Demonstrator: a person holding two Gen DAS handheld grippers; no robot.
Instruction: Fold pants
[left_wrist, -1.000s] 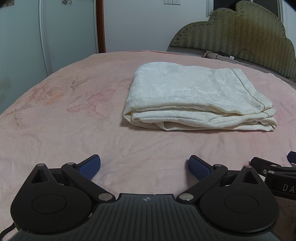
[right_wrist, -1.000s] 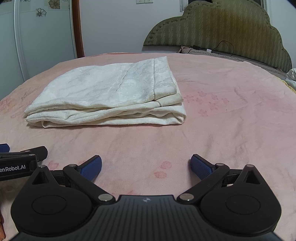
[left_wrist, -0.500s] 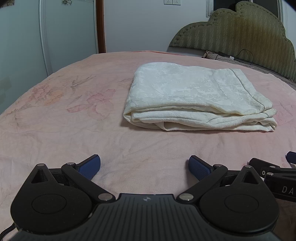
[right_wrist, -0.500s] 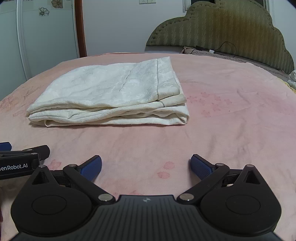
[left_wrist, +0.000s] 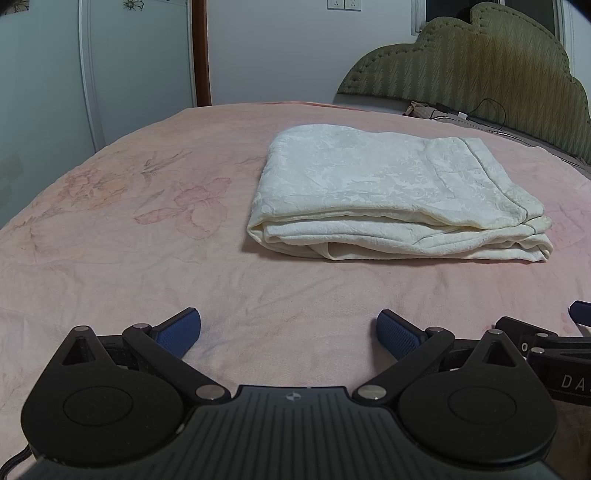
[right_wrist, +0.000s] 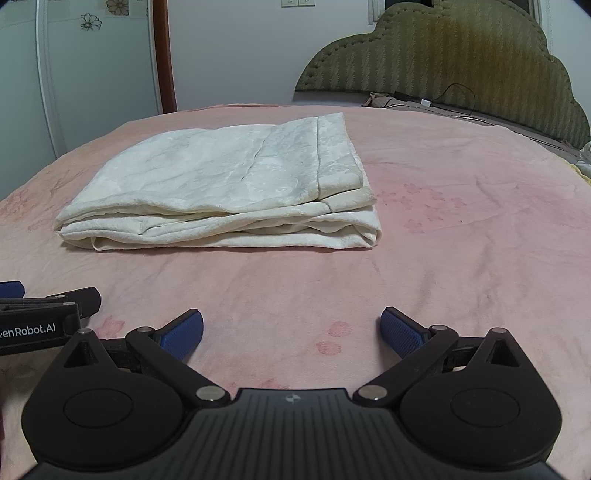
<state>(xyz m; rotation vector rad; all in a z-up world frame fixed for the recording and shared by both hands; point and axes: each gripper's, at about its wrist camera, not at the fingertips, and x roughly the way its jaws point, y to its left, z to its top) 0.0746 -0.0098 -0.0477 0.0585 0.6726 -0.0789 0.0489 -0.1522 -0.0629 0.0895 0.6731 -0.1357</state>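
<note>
Pants (left_wrist: 391, 192): cream, folded into a neat layered rectangle, lying mid-bed, well short of the headboard (left_wrist: 480, 62).
Left gripper (left_wrist: 289, 328): jaws wide apart, empty, low over the bed (left_wrist: 110, 236) near its front edge.
Right gripper (right_wrist: 291, 328): likewise spread and empty, just beside the left.
Why: both appear pulled clear, suggesting folding is finished.
</note>
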